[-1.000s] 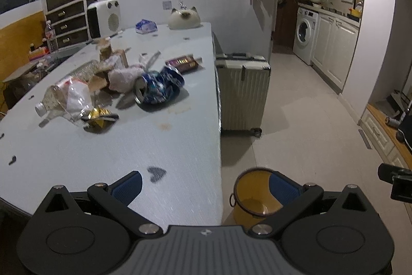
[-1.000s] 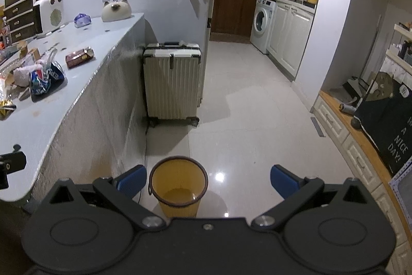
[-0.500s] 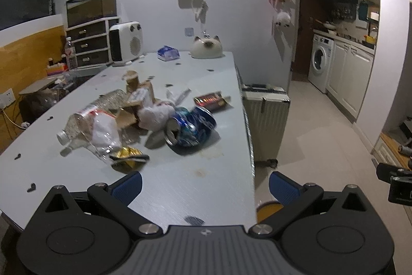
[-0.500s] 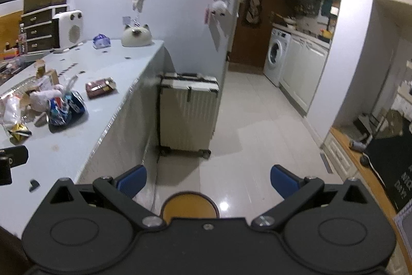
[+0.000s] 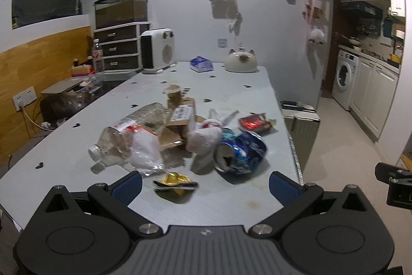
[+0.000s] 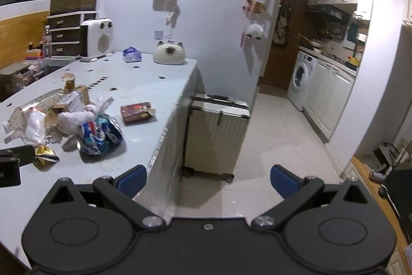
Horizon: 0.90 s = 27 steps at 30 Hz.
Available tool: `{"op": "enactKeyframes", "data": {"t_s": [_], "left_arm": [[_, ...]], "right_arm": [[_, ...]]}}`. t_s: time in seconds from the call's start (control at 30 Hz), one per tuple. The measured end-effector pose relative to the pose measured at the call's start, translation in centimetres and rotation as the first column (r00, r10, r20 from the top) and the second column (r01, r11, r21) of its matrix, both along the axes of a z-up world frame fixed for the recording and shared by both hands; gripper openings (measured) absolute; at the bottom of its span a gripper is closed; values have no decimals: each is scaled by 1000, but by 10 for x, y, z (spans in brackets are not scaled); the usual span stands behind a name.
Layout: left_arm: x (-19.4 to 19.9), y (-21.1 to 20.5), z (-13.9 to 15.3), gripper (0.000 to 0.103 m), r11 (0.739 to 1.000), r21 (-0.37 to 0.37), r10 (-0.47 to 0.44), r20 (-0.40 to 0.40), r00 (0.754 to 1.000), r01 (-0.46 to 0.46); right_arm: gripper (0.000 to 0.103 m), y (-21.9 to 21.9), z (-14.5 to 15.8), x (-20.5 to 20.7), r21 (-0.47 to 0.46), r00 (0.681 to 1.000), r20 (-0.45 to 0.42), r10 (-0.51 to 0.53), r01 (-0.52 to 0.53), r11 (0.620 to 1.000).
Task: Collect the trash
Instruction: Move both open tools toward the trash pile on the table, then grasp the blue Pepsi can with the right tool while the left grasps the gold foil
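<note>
The left gripper hangs over the near edge of the counter, its fingers spread wide and holding nothing. The gold wrapper lies just ahead between them, with the blue can and clear bottle behind. The right gripper is past the counter's right edge, fingers spread wide too.

i see a crushed blue metal can, glossy; a clear plastic bottle, crinkled; a shiny gold foil wrapper; torn brown cardboard; all on a matt pale table. floor tiles look glossy.
</note>
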<state>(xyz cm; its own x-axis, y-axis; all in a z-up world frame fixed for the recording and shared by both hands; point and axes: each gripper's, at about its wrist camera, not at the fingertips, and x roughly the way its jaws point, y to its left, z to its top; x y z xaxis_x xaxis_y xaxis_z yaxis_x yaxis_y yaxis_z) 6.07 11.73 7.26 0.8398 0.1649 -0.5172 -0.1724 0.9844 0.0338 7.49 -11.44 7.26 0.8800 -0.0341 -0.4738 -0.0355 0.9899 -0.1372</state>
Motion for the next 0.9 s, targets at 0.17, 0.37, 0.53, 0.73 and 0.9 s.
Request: {"op": "enactKeyframes", "data": {"t_s": [0.17,0.37,0.53,0.73,0.9], "left_arm": [[16,28,-5,103,999,-7,37,-21,999,-37],[39,57,-16,103,997,-8,74,-59,995,-75],[60,73,-28,103,996,-35,84,-100,992,-87],[80,87,-41,103,994,-50,91,-138,986,-98],[94,98,-51,103,992,-55,105,-162,981,-115]], "right_arm": [[103,29,1,18,-1,999,-1,40,-40,999],[103,61,-5,44,29,997,-13,77,-76,997],[103,84,-11,71,57,993,-7,117,-116,992],[103,103,-23,110,138,976,-30,218,-212,968],[103,116,-39,138,142,951,-27,307,-300,943]]}}
